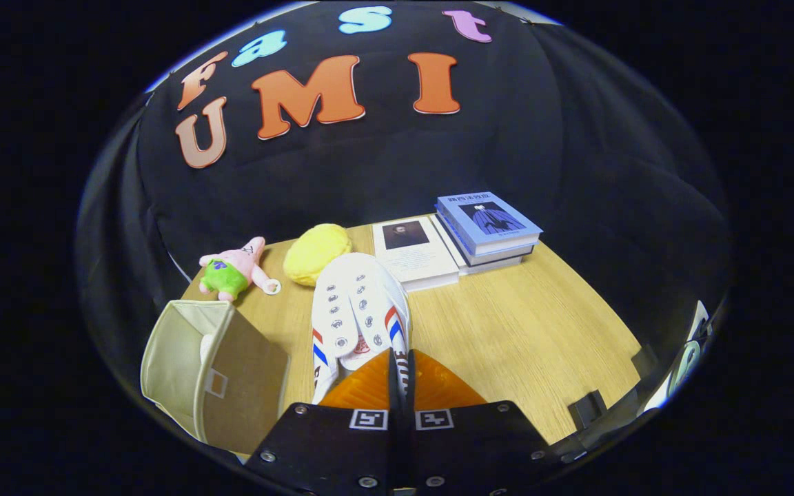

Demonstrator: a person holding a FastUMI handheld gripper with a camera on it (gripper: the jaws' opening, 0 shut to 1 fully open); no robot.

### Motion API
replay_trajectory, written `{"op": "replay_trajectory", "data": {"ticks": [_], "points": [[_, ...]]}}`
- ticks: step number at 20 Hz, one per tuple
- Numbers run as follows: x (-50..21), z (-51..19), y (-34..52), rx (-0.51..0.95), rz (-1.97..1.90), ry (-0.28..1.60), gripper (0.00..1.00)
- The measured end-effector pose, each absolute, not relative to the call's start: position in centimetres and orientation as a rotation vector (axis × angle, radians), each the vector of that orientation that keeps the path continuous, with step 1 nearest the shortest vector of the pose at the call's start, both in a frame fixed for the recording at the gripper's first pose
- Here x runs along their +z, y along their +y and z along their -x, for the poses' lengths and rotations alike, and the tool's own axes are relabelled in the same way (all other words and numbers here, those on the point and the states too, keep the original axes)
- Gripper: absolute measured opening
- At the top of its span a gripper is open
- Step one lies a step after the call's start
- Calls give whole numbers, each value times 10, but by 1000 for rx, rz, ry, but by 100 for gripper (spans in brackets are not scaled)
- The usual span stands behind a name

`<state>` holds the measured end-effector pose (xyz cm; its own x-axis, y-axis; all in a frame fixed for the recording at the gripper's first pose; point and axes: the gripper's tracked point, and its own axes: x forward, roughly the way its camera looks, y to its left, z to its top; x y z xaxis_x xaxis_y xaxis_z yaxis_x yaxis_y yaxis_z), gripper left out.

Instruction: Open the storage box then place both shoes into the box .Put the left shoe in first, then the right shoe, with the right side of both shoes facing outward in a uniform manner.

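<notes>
Pinching a white shoe (359, 310) by its heel edge, the gripper (400, 362) fingers are pressed nearly together on it. Box (214, 372) lies open at 9 o'clock, w/ something pale inside, poss. 1st shoe. Placing is judged still left.

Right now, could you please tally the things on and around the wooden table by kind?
Shoes: 1, a white sneaker pinched between the gripper fingers.
Storage boxes: 1, a beige fabric box, open.
Plush toys: 2, a pink starfish and a yellow plush.
Books: 3, one white-covered book and a blue stack of two.
Total: 7.
</notes>
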<state>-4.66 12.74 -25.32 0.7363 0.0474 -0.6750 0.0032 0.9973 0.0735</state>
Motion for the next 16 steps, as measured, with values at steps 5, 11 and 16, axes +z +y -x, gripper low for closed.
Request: {"op": "replay_trajectory", "data": {"ticks": [5, 11, 16], "points": [[-221, 58, 211, 112, -113, 727, 0], [-217, 81, 297, 169, -166, 743, 0], [-232, 98, 330, 158, -129, 750, 0]]}}
